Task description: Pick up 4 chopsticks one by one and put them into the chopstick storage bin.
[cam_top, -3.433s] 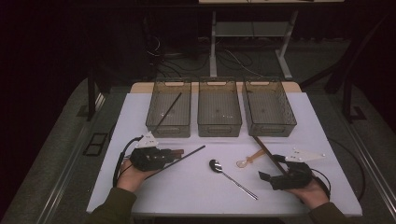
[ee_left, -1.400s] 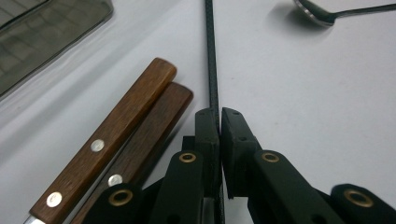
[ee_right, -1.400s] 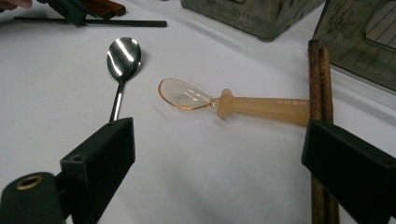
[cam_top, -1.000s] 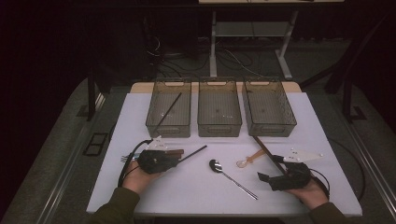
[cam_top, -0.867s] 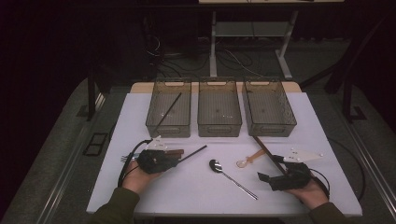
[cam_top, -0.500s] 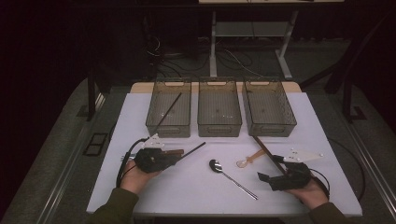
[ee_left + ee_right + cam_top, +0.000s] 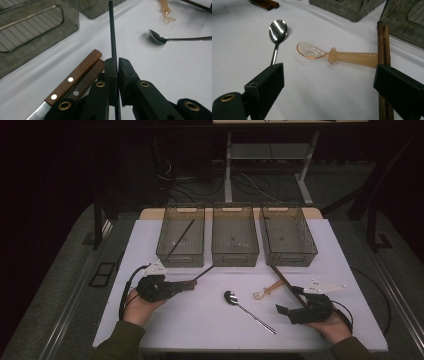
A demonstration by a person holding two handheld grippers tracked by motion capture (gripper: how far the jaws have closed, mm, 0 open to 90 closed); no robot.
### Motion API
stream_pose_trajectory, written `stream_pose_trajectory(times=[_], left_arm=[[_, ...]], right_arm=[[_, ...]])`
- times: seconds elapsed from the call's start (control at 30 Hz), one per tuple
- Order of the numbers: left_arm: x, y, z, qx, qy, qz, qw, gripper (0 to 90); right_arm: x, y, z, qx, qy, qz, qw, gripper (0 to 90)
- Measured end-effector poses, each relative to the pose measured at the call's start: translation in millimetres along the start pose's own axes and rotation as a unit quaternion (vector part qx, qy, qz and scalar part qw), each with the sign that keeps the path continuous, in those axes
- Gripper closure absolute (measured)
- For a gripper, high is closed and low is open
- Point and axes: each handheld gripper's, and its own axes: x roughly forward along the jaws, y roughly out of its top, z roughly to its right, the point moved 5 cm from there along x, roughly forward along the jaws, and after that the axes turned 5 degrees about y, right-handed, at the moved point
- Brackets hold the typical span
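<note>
Gripping a thin black rod (image 7: 113,37), the left tongs (image 7: 117,63) were clenched beside a wooden-handled knife (image 7: 75,76). The right tongs (image 7: 329,82) stood released near an amber plastic spoon (image 7: 337,55) on the counter (image 7: 200,315).

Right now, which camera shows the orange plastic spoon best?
The right gripper view: the orange plastic spoon lies close, bowl and handle sharp. The high view shows it small; the left gripper view catches part of it at the top edge.

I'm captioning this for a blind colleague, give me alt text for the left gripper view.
The left tongs are shut on a thin black chopstick pointing away over a white table. A wooden-handled knife lies left of them, a metal spoon to the right.
</note>
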Motion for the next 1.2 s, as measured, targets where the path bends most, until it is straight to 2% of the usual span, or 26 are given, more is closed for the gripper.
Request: stream_pose_trajectory(times=[0.37, 0.7, 0.97, 1.2], left_arm=[[-16.2, 1.3, -12.9, -0.019, 0.016, 0.024, 0.9994, 85.8], [-29.1, 3.5, -29.5, -0.034, 0.034, 0.043, 0.9979, 85.8], [-32.3, 8.4, -45.1, -0.050, 0.048, 0.056, 0.9960, 85.7], [-32.7, 15.6, -57.5, -0.055, 0.061, 0.062, 0.9947, 85.7]], right_arm=[[0.1, 0.0, 0.1, 0.000, 0.001, 0.000, 1.0000, 9.4], [0.9, -0.1, 0.2, 0.000, 0.001, -0.002, 1.0000, 9.4], [1.3, -0.2, 0.3, 0.001, 0.001, -0.003, 1.0000, 9.4], [1.6, -0.2, 0.6, 0.001, 0.001, -0.003, 1.0000, 9.4]])
